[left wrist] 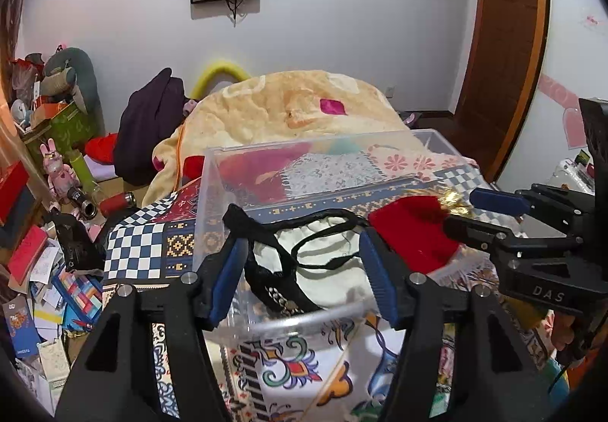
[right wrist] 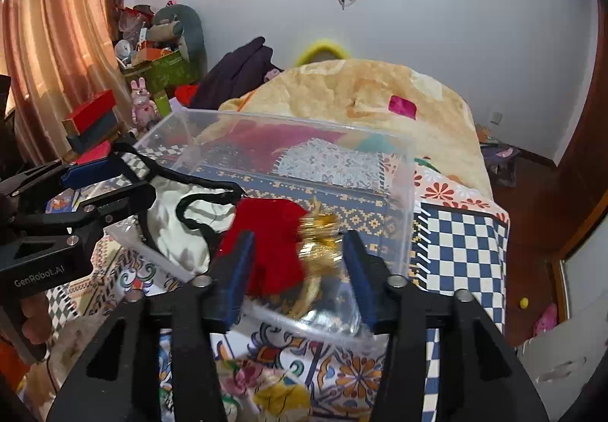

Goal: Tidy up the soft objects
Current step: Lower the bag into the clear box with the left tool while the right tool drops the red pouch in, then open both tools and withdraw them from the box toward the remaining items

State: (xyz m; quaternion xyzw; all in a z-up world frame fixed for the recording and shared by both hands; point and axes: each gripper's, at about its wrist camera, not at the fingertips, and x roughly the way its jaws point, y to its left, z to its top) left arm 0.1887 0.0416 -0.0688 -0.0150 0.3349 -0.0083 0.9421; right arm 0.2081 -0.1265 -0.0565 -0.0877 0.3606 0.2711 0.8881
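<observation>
Left wrist view: the left gripper (left wrist: 304, 270) gapes wide, gripping nothing, its blue-padded fingers (left wrist: 227, 279) flanking a cream drawstring pouch (left wrist: 330, 262) with black cord, lying inside the clear plastic bin (left wrist: 212, 171); just right sits a red velvet pouch (left wrist: 414, 232).

Right wrist view: the right gripper (right wrist: 300, 270) is likewise spread wide and empty; between its fingers lie the red velvet pouch (right wrist: 266, 235) and its blurred gold tassel (right wrist: 319, 235); the patterned blanket (right wrist: 459, 232) beneath shows checks.

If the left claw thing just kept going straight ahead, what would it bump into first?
Most likely the cream pouch with the black drawstring, which lies in the clear plastic box right between the open fingers of the left gripper. Depth is hard to judge; the box's near rim may come first.
</observation>
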